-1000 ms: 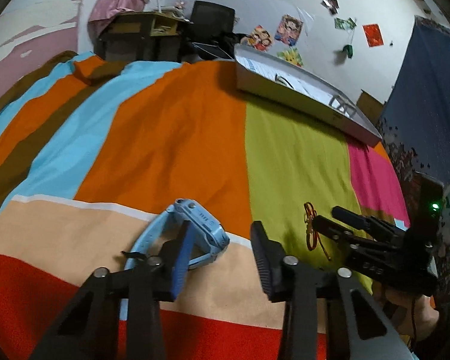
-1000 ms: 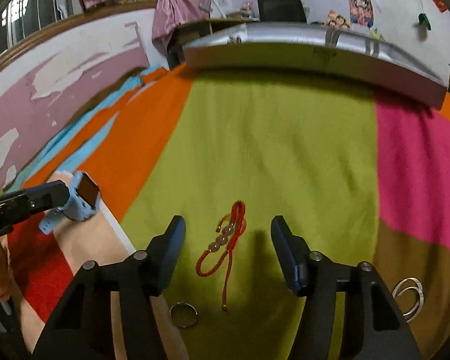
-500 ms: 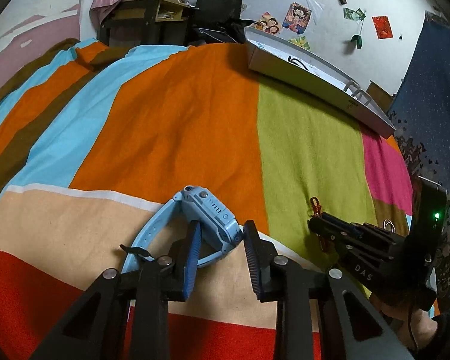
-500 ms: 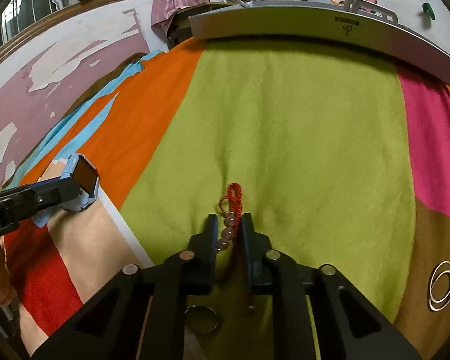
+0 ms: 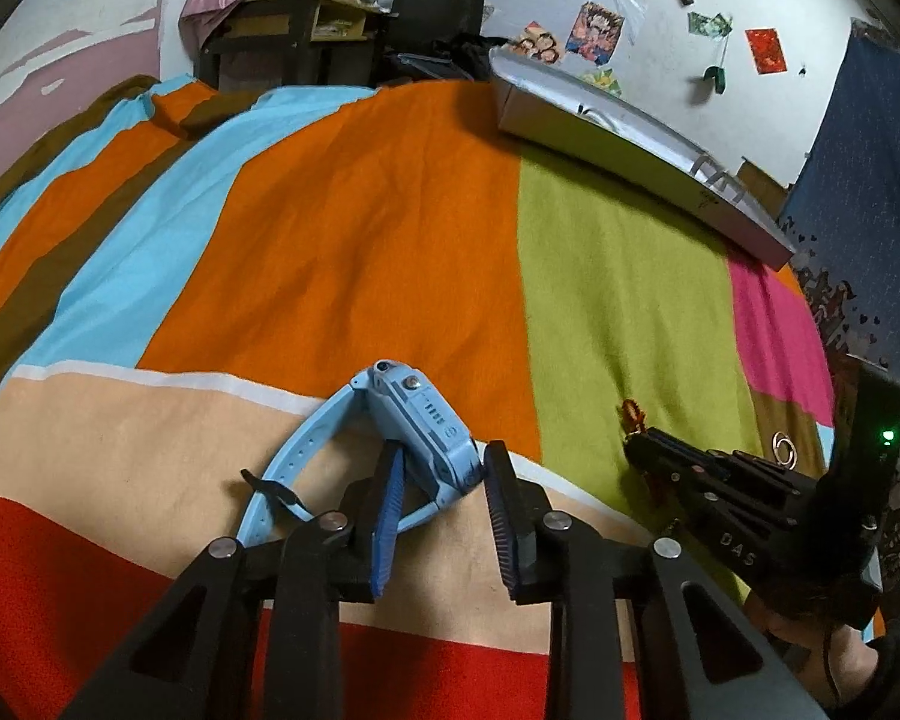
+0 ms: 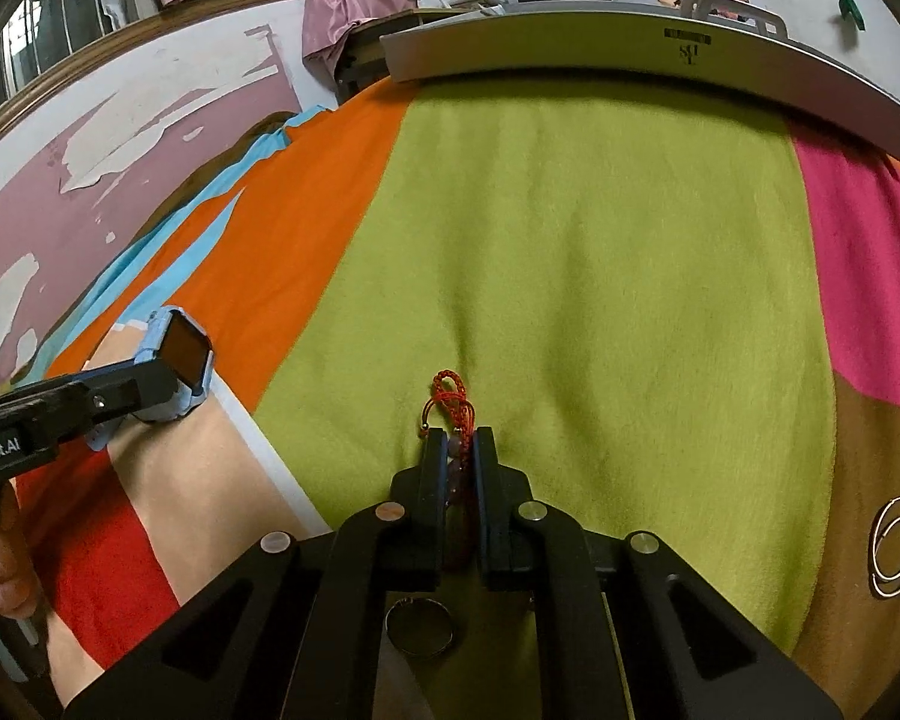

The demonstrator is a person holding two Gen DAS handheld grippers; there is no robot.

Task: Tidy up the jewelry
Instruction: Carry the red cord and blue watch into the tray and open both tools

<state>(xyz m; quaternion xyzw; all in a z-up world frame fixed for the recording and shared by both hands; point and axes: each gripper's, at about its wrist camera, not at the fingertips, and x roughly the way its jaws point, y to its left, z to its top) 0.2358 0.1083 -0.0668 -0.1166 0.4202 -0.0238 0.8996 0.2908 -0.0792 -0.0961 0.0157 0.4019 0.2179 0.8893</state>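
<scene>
A light blue watch (image 5: 417, 414) lies on the striped blanket, its body between the fingers of my left gripper (image 5: 444, 459). One finger sits inside the strap loop, and the gripper is shut on the watch body. In the right wrist view the same watch (image 6: 180, 354) shows its dark screen at the tip of the left gripper (image 6: 123, 390). My right gripper (image 6: 456, 438) is shut on a red cord bracelet (image 6: 450, 396) with beads, whose loop pokes out past the fingertips on the green stripe. In the left wrist view the right gripper (image 5: 639, 444) stands at the right, with the bracelet (image 5: 630, 410) at its tip.
A long silver case (image 6: 630, 57) lies across the far side of the blanket. A thin ring (image 6: 420, 627) sits under the right gripper. A pair of linked hoops (image 6: 897, 546) rests at the right. A person's hand (image 6: 6, 564) holds the left gripper.
Both grippers went from open to shut. The left closed around the watch body. The right moved forward and closed on the red bracelet.
</scene>
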